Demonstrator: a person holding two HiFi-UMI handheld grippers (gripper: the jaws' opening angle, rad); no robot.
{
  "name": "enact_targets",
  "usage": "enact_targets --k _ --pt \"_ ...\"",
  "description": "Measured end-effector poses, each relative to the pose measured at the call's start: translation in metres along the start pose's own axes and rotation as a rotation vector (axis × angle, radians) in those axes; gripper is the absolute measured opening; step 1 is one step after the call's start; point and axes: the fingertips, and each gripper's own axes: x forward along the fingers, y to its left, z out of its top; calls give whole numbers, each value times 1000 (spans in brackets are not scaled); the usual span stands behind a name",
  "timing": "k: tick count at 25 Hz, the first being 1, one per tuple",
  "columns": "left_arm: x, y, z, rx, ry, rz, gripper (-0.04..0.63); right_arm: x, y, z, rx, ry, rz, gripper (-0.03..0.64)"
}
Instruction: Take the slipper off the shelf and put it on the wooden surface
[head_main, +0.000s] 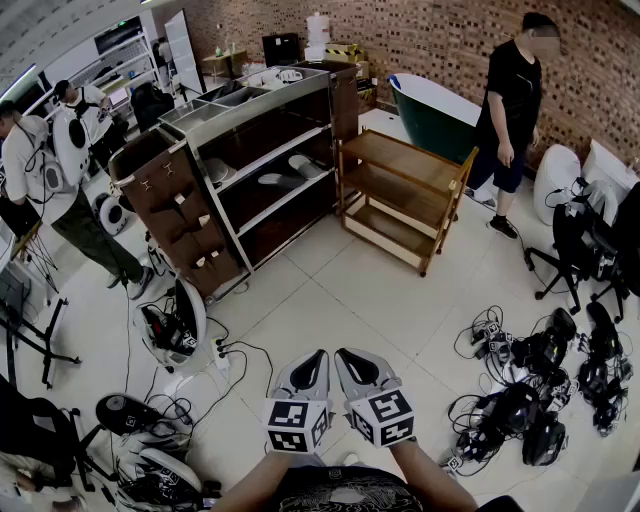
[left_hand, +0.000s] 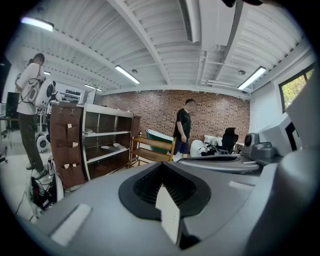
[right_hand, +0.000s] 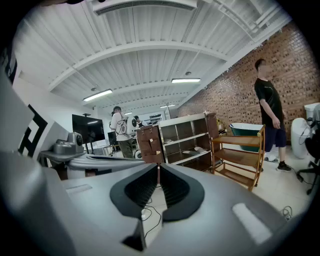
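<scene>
white tile floor (head_main: 340, 295) reaches shelf (head_main: 268, 153) | wooden rack (head_main: 400, 158) just beside its edge

Matt grey plastic on the shells of the left hand-held gripper (head_main: 319, 355) and the right hand-held gripper (head_main: 342, 354). Black ribbed pads (right_hand: 142, 189), rubbery-looking. Flat black-and-white printed markers on the cubes (head_main: 296, 424). Pale satin metal frame on the shelf (head_main: 262, 108), around dark brown boards. Brown cloth organiser (head_main: 180, 215) hung on the shelf's left end. Pale matt slipper (head_main: 280, 180) on the shelf, material not to be told. Right of the shelf, a wooden cart (head_main: 405, 165), smooth and lightly varnished. Beyond the shelf, a rough red brick wall (head_main: 430, 40) and a glossy green tub (head_main: 425, 120). Before the shelf, smooth pale floor tiles (head_main: 340, 290) with a faint sheen.
</scene>
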Motion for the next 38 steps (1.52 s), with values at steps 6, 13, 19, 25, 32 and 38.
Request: enact_targets --k 6,13,19,25,32,38 --pt "37 11 10 4 -7 2 5 23 -33 6 21 -4 -14 0" --pt "103 52 34 -8 -21 -22 5 87 -71 23 20 10 -38 0" --pt "172 112 69 -11 0 -50 5 170 -105 56 16 28 -55 0" --pt "239 177 106 -11 2 -73 5 262 -135 91 -2 39 -73 0" --pt "291 230 137 -16 -4 -80 5 329 -163 115 -3 44 -80 0" --pt "330 251 149 -14 -1 -64 5 370 -188 124 -5 55 -52 2"
